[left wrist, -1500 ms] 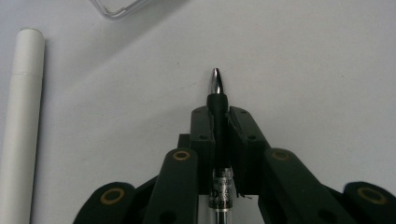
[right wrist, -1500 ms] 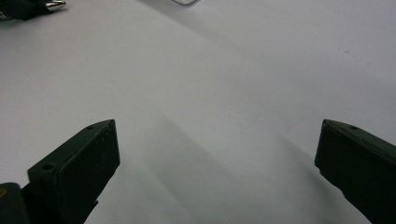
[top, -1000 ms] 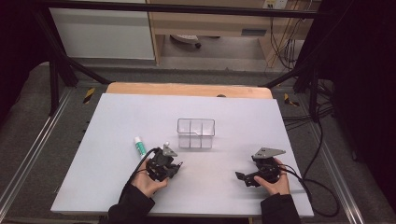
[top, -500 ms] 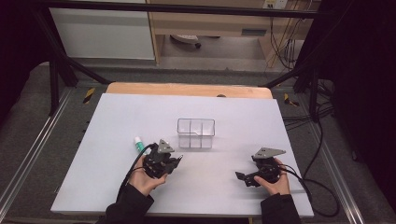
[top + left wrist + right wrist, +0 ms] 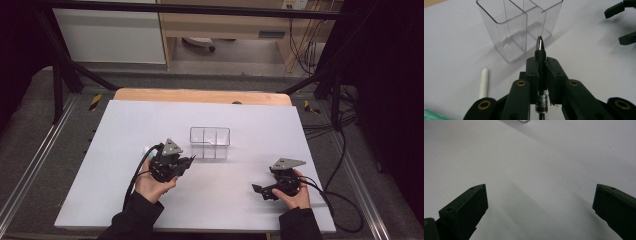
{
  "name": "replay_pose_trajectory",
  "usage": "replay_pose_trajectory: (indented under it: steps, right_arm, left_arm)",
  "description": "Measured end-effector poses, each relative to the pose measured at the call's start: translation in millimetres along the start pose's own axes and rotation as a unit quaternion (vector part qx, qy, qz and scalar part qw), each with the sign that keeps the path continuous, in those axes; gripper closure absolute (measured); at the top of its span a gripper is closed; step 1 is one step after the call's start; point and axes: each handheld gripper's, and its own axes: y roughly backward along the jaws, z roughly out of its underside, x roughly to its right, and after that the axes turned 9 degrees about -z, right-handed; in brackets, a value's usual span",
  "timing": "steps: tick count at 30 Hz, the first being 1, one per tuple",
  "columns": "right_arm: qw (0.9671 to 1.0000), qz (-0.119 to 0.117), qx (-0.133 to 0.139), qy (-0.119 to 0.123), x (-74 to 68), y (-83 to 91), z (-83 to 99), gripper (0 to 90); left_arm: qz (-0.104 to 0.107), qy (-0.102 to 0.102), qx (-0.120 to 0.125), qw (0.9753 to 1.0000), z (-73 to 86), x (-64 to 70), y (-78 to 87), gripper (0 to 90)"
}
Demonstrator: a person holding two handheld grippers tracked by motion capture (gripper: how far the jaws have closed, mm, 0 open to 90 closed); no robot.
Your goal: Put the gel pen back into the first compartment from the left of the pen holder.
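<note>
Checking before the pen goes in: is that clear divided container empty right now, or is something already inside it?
Empty. In the left gripper view, the clear container shows only bare walls and floor; the pen sits clamped in the left gripper, outside it.

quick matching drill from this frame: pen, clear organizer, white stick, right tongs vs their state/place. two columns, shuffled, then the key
Things
1. pen
2. clear organizer
3. white stick
4. right tongs

States or places
A. open, nothing between the jaws
B. lying flat on the table beside the left tongs
C. clamped in the left tongs, tip toward the organizer
D. standing upright on the table, compartments empty

Pairs: 1-C, 2-D, 3-B, 4-A
</note>
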Motion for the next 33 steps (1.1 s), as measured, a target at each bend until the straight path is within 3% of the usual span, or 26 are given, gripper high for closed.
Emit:
replay_pose_trajectory:
  steps: [11, 23, 33]
  right_arm:
    - [1.0000, 0.000, 0.000, 0.000, -0.2, -0.1, 0.1, 0.5]
    - [1.0000, 0.000, -0.001, 0.000, -0.2, 0.0, 0.0, 0.5]
    - [1.0000, 0.000, -0.001, 0.001, -0.3, 0.0, 0.2, 0.5]
  left_arm:
    - [-0.002, 0.015, 0.046, 0.9988, -21.0, -1.2, 4.1, 80.1]
    - [-0.002, 0.025, 0.076, 0.9968, -40.6, -3.9, 3.8, 80.1]
    - [-0.010, 0.027, 0.111, 0.9934, -60.4, -4.1, 0.1, 80.1]
